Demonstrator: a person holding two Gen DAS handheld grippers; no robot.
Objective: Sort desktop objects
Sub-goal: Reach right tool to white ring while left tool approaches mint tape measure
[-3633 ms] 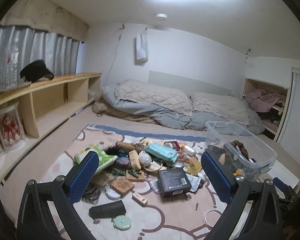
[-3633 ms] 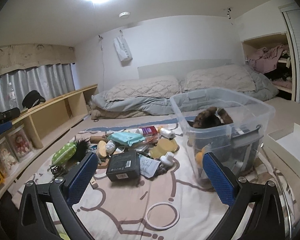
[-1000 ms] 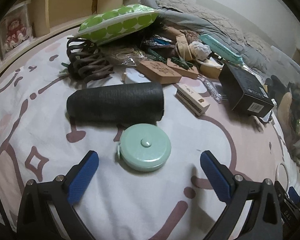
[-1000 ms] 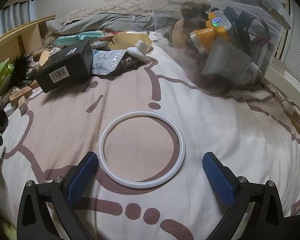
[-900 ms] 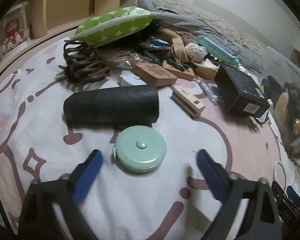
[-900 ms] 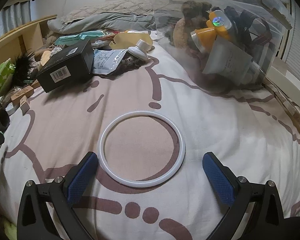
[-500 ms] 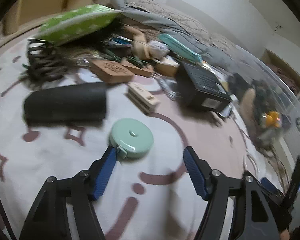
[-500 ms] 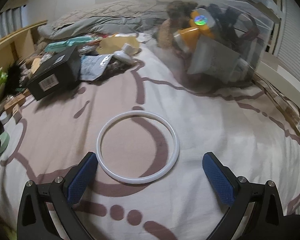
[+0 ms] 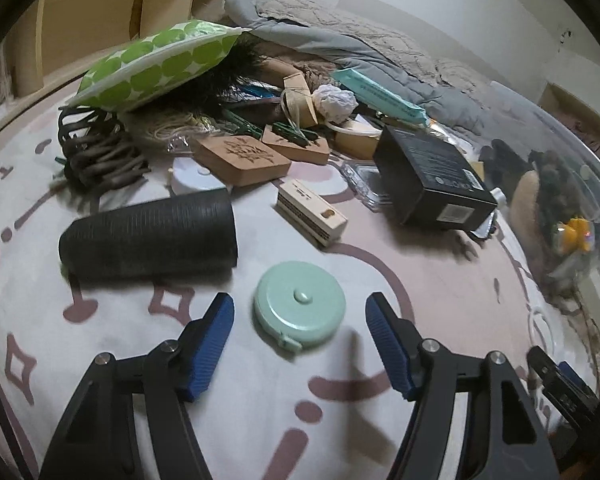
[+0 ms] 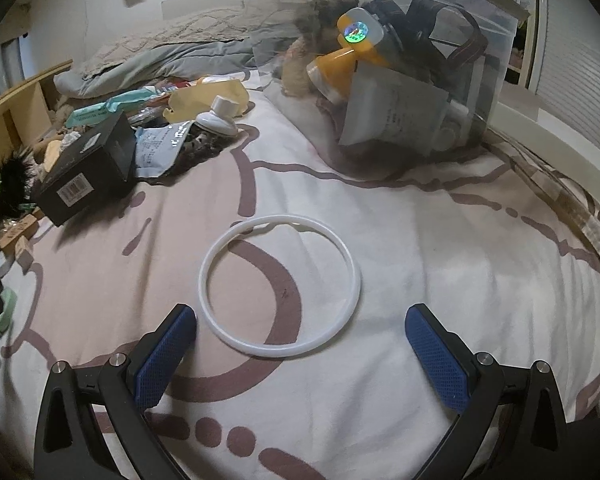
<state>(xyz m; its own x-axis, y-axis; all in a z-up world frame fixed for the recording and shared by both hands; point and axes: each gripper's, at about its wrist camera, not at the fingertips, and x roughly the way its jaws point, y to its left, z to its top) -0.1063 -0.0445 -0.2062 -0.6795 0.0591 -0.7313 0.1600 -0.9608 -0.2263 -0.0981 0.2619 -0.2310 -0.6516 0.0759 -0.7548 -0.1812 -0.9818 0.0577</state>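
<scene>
L gripper: your left gripper (image 9: 300,332) points down at the blanket (image 9: 440,280), jaws part open w/ nothing gripped. They've just been closing in; the mint tape measure sits between them, pads not touching it.
Tape measure: mint tape measure (image 9: 300,304) lies flat on the blanket, nearer your left pad than the right, tab end toward the gripper.
Left of tape measure: black ribbed roll (image 9: 148,236) lies on its side, just up-left of it, apart.
Behind the roll: dark claw clips (image 9: 96,152) in a heap, green-dotted pouch (image 9: 156,64) propped over them.
Behind tape measure: small wooden box (image 9: 312,216), then two brown coasters (image 9: 240,156) w/ green clips on one.
Right of tape measure: black carton (image 9: 432,176) up-right, well apart; past it the clear bin (image 9: 580,168), contents blurred thru the wall.
R gripper: your right gripper (image 10: 300,340) is wide open, holding nothing, angled down at the blanket.
Ring: white ring (image 10: 280,284) lies flat just ahead of the right gripper, its near edge between the pads, touching neither.
Left of ring: black carton (image 10: 88,172) far up-left, white cap bottle (image 10: 220,118) on a foil sachet beside it.
Right of ring: clear bin (image 10: 492,52) up-right, well apart, w/ an orange-white item and a white packet against its wall.
</scene>
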